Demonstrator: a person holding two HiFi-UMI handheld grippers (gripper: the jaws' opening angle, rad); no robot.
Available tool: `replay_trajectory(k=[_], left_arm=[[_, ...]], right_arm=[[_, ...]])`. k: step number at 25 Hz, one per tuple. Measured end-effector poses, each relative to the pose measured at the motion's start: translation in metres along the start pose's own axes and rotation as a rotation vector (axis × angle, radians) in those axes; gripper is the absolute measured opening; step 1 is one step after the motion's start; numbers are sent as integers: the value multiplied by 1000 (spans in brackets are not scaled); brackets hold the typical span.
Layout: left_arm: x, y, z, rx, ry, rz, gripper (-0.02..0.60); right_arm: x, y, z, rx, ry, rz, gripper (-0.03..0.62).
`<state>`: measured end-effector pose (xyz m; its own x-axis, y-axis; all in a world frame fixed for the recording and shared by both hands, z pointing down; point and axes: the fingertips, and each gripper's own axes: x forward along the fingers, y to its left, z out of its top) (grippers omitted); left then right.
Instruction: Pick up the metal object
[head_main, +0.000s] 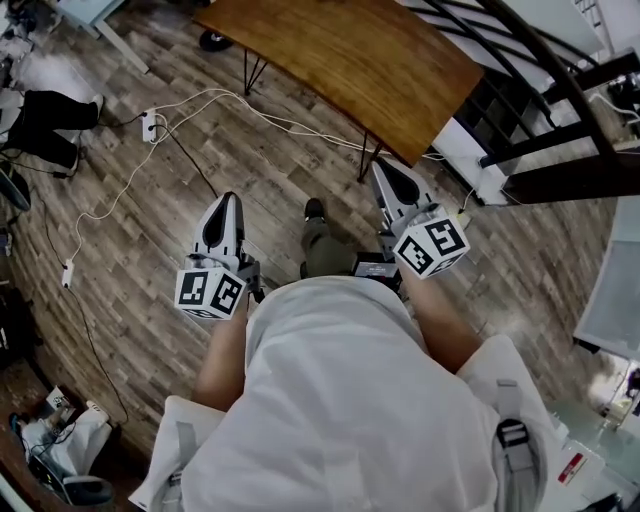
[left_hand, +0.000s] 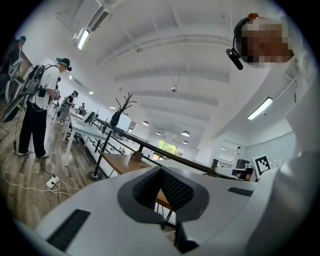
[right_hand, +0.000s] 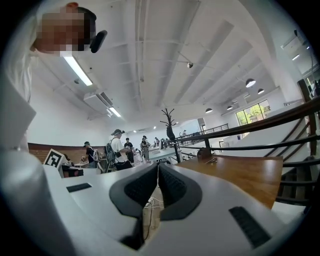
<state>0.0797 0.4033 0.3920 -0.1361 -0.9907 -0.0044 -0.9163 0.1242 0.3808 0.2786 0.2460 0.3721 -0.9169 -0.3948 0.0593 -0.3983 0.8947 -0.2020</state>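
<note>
Both tongs are shown level, just short of the wooden tabletop (head_main: 340, 60). The left tongs (head_main: 228, 198) are clenched tip to tip with nothing between them, and the right tongs (head_main: 383, 166), nearer the tabletop's edge, are likewise clenched and empty. A small dark object (right_hand: 204, 153) is seen at the tabletop's far end, well apart from both tongs; whether it is the metal object cannot be told.

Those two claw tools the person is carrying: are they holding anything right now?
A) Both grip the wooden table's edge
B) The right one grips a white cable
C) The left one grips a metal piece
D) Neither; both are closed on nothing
D: the left gripper and the right gripper each have their jaws together with nothing between them, short of the wooden table.
</note>
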Motion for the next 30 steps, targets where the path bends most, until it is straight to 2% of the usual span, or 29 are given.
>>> replay_trajectory(k=[4,7,13,18,24,27,30], left_arm=[[32,26,4,-13,28,3,5],[69,35,16,4,38,-27,5],[143,47,65,103,45,-105,6],[195,68,93,114,47,-135,6],[239,125,101,83,77,-88,8],[262,166,103,76,107,-100,8],[296,209,104,43,117,-140,8]], right_arm=[[41,-11,8,10,-14,9,25],[76,-32,17,24,-18,5,25],[157,-73,50,37,-40,9,25],[209,-99,77,23,-62,33,25],[270,-112,79,19,-81,21,25],[306,-108,70,21,-63,0,25],[341,-112,67,1,-54,-60,25]])
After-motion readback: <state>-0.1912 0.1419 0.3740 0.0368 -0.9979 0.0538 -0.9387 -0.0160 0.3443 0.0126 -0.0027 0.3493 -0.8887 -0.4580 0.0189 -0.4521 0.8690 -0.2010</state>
